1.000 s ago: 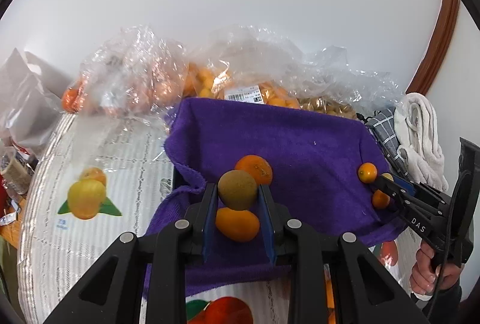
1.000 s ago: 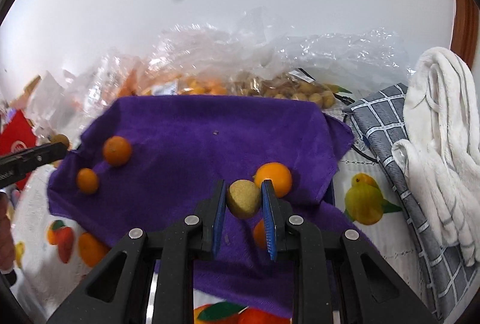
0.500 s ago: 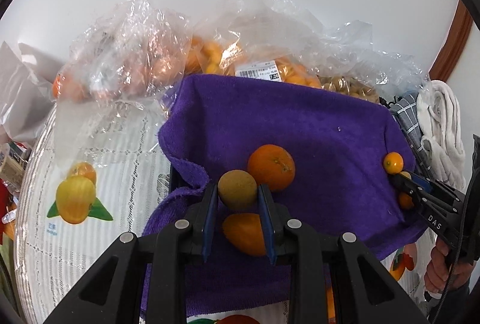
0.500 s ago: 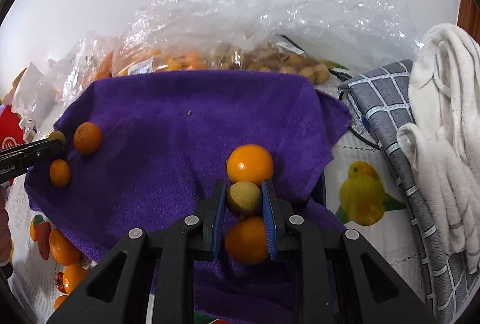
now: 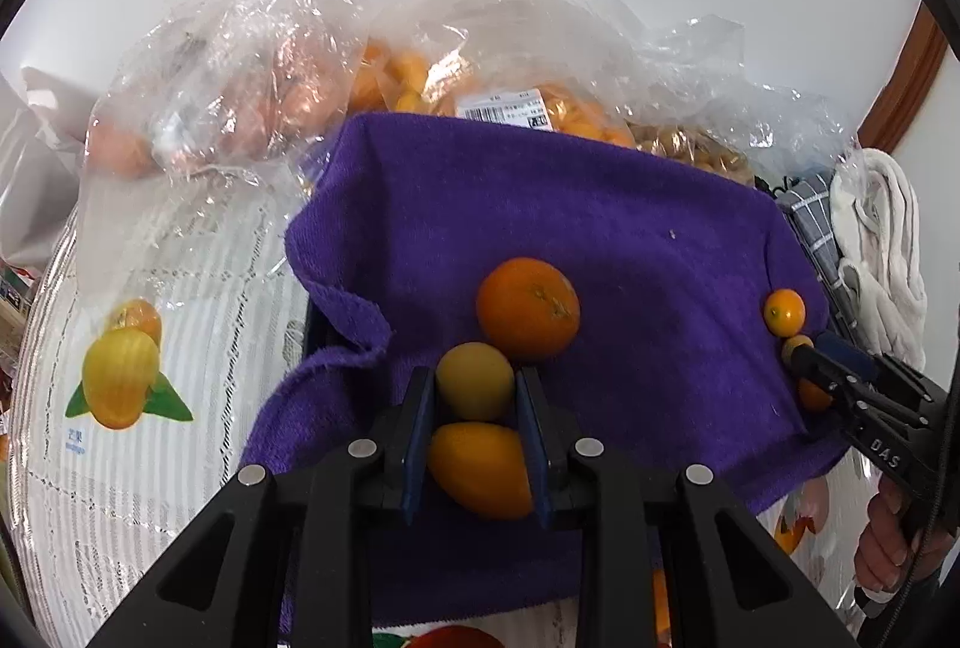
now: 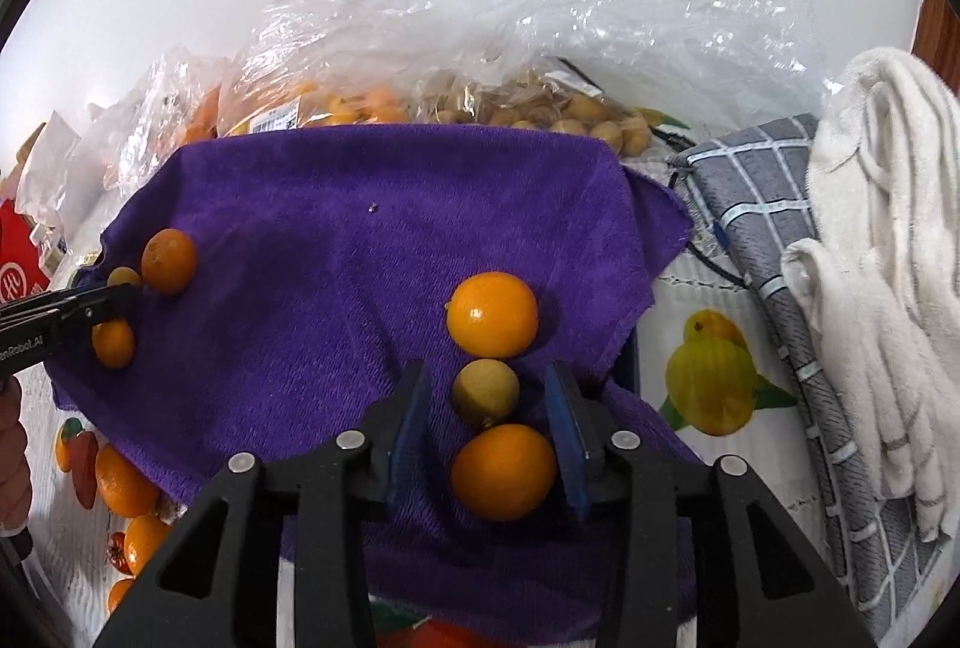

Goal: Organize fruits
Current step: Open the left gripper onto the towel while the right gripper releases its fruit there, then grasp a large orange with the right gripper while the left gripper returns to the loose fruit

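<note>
A small yellow-brown fruit [image 6: 485, 391] is lying on the purple towel [image 6: 336, 252] between two oranges, and the right gripper [image 6: 487, 399] is opening around it, pads clear of it. The left gripper [image 5: 474, 396] is opening too, though its pads seem to be touching a greenish fruit [image 5: 474, 378] above the towel's other end

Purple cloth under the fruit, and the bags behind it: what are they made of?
The purple cloth looks like soft terry or microfibre: matte, with a short fuzzy pile and a frayed edge. The bags look like thin clear plastic film: glossy and crinkled, with fruit showing through.
</note>
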A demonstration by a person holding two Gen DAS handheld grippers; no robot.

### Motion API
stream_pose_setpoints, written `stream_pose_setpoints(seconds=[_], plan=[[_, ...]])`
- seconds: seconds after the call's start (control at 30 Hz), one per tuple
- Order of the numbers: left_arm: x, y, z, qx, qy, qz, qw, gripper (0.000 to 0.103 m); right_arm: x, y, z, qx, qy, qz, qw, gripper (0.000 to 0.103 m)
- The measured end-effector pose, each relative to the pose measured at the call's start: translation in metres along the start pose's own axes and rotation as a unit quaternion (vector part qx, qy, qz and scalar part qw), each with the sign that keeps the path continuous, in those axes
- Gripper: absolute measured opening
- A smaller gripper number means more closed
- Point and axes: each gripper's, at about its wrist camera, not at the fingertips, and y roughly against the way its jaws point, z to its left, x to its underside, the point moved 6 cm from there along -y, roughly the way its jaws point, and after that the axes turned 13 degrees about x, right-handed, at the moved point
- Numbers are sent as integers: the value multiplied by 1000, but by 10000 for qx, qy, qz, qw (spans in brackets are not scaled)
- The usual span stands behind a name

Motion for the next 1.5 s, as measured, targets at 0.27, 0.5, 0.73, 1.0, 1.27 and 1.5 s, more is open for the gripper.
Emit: stream_pose_setpoints(seconds=[0.27,0.5,0.73,1.0,1.27,1.5], plan=[[8,38,-10,-86,-170,-343,9992,56,4,45,-4,126,-97,-346,9993,49],[35,84,-2,-290,-121,-672,9972,56,23,81,5,118,-216,-501,9984,49],[77,117,24,-579,-29,-708,9958,56,44,99,31,-222,-64,-196,9995,49],[125,128,53,-620,303,-554,9961,60,83,116,80,-680,228,-163,9973,61],[155,120,61,-781,278,-338,9960,60,111,110,116,-850,536,-81,9949,61],[164,117,60,-809,211,-434,9956,68,123,93,124,-721,682,-89,9950,59]])
